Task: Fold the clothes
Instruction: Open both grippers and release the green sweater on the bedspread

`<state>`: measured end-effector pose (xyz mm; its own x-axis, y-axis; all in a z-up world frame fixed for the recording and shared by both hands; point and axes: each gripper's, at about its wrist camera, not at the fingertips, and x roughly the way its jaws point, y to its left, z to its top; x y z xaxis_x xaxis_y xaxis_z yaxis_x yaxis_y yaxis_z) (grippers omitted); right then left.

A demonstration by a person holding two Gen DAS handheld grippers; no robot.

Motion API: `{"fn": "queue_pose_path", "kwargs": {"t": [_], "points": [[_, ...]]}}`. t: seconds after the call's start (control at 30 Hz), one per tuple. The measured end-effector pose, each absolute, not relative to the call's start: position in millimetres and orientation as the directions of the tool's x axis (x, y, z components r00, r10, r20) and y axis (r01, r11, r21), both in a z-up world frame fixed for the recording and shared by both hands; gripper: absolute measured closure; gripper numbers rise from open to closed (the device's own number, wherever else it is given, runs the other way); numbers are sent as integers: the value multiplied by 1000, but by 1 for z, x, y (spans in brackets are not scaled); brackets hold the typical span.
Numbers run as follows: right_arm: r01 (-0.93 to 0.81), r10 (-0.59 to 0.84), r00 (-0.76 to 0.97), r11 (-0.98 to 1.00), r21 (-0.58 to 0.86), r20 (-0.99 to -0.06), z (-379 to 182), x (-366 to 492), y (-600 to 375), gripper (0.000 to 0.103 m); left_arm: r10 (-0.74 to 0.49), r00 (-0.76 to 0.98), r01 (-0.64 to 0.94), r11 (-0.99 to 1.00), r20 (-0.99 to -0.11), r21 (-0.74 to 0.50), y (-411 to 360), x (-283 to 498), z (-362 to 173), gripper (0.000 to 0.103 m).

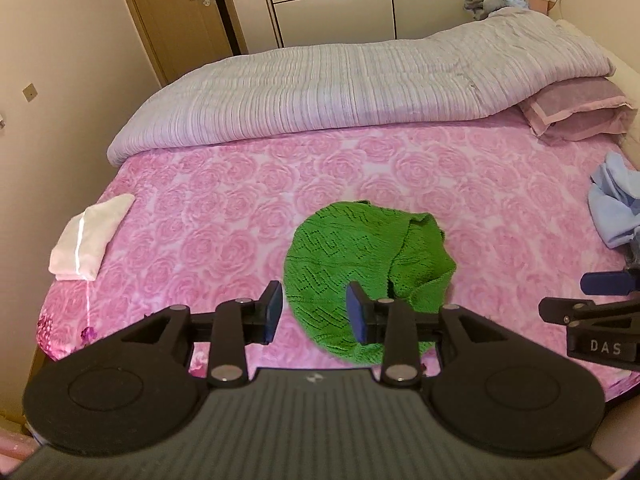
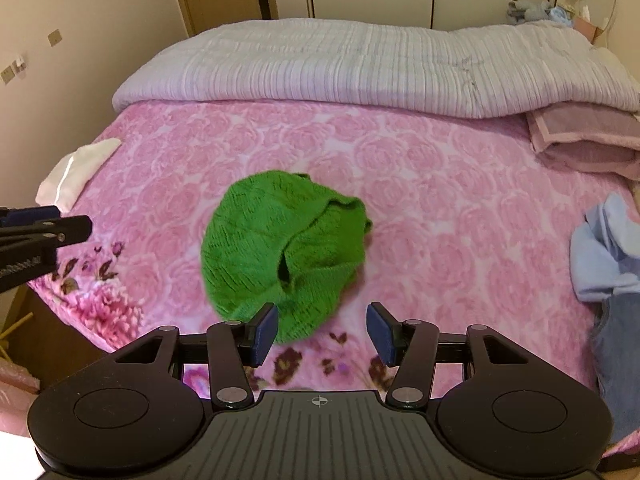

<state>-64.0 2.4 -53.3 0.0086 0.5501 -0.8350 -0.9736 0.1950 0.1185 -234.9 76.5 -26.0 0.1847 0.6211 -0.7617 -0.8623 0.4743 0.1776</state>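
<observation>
A crumpled green knit sweater (image 1: 360, 272) lies in a rounded heap on the pink rose-patterned bedsheet (image 1: 224, 208), toward the near edge of the bed and roughly at its middle. Its openwork knit shows angular patterned lines, and a fold of fabric stands up along its right side.

The left tongs (image 1: 316, 314) hover above the near part of the sweater with the jaws apart and nothing between them; the blue pads (image 1: 357, 316) are bare. The right tongs (image 2: 325, 332) are likewise spread wide and hold nothing, poised above the near edge of the sweater and the purple flower print of the sheet. In the left wrist view the right tongs enter from the right edge, and the white letters "DAS" can be read on the black body; the rest of the word is cut off. In the right wrist view the left tongs show at the left edge with small white writing too blurred to read.

A folded white cloth (image 1: 90, 238) rests at the left edge of the bed, well apart from the sweater. A pile of light blue clothes (image 2: 604, 256) lies at the right edge, with a darker blue piece below it. A grey-lilac ribbed quilt (image 1: 340, 92) is rolled along the far side of the bed, over a pink pillow (image 1: 580, 110) at the right. Behind stand a wooden door (image 1: 180, 12) and cream wardrobe panels (image 1: 360, 0).
</observation>
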Motion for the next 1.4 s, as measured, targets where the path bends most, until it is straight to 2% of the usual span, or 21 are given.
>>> {"fn": "queue_pose_path", "kwargs": {"t": [0.47, 0.67, 0.87, 1.03, 1.2, 1.4], "points": [[-946, 526, 14, 284, 160, -850, -67, -35, -8, 50, 583, 206, -843, 513, -786, 160, 88, -230, -45, 69], [-891, 497, -3, 394, 228, -868, -86, -35, 5, 50, 503, 234, -844, 530, -832, 83, 141, -274, -70, 68], [-799, 461, 6, 536, 273, -887, -100, -50, 36, 50, 456, 252, -813, 579, -854, 69, 204, -305, -84, 66], [-699, 451, 58, 655, 287, -891, -111, -59, 57, 49, 415, 293, -750, 658, -861, 62, 249, -311, -102, 60], [-614, 412, 93, 741, 273, -906, -140, -66, 60, 48, 353, 304, -687, 725, -885, 53, 281, -304, -136, 60], [-534, 375, 83, 799, 276, -923, -180, -63, 52, 48, 268, 326, -677, 735, -906, -26, 302, -285, -175, 60]]}}
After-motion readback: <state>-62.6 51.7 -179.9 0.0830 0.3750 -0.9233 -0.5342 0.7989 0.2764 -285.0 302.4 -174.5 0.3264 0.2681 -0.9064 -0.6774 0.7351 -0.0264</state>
